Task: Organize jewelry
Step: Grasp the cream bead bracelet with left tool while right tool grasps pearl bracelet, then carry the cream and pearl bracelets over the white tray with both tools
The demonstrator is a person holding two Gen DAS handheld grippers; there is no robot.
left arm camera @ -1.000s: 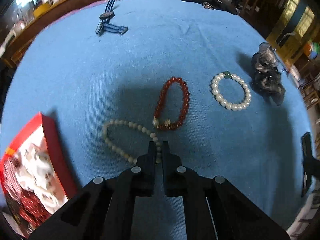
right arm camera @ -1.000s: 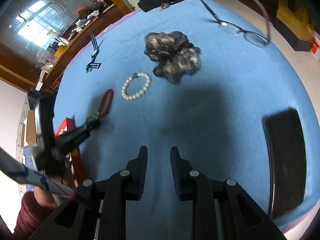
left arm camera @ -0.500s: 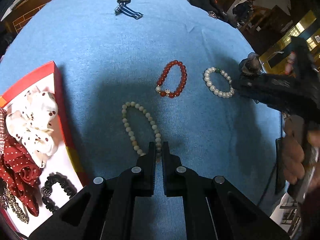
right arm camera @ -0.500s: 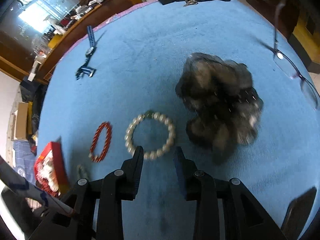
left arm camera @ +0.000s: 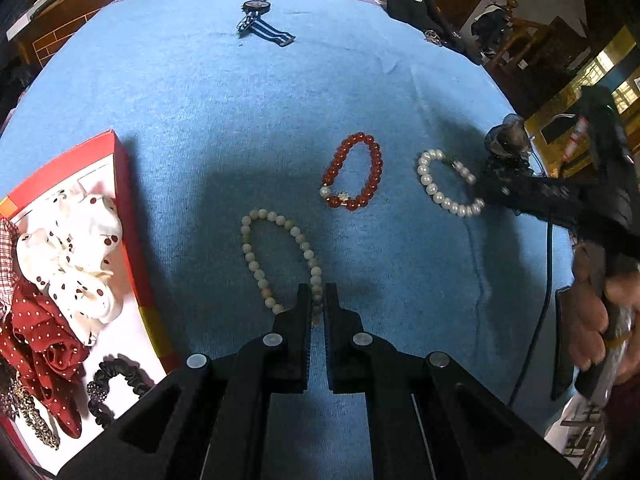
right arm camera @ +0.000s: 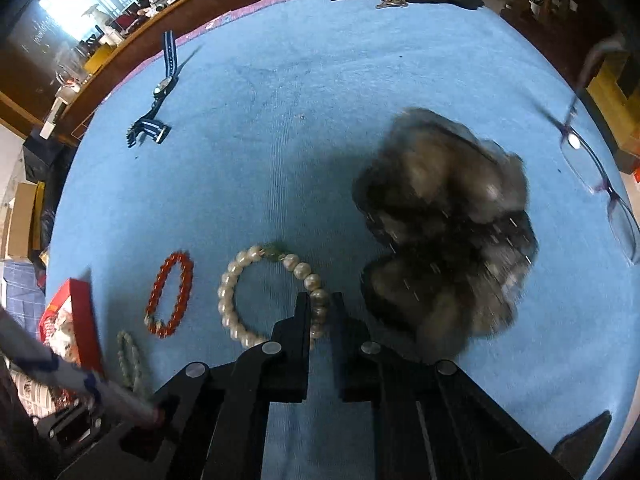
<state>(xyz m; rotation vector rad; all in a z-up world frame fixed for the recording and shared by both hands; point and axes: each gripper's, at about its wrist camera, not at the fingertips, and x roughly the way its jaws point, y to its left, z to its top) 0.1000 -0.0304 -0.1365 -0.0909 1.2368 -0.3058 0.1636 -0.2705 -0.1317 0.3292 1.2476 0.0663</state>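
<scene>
Jewelry lies spread on the blue-covered counter (left arm camera: 200,92), three bead loops in a row across mid-frame in the left wrist view. Pale bead strand (left arm camera: 280,256): long narrow loop, long axis running from lower centre toward upper left; its near end sits between the fingers of the left tool (left arm camera: 317,304), which is pinched narrow on it. Red bracelet (left arm camera: 354,172), just right of and above the strand, lies free; an oval, long axis roughly vertical in frame, clasp end pointing down.

Pearl bracelet (right arm camera: 272,292): near-round loop, flat on the cloth, green bead at top. Right tool (right arm camera: 320,316) is clamped narrow on the loop's right-hand beads, at centre-bottom of the right wrist view. Gripping one side of each loop probably lets it hang free when lifted.

Red box (left arm camera: 132,240) at left edge already holds scrunchies, likely the destination. Dark fluffy hair piece (right arm camera: 448,232) sits just right of the pearls; striped-strap watch (left arm camera: 260,12) at top, well apart. Glasses (right arm camera: 600,184) at far right.
</scene>
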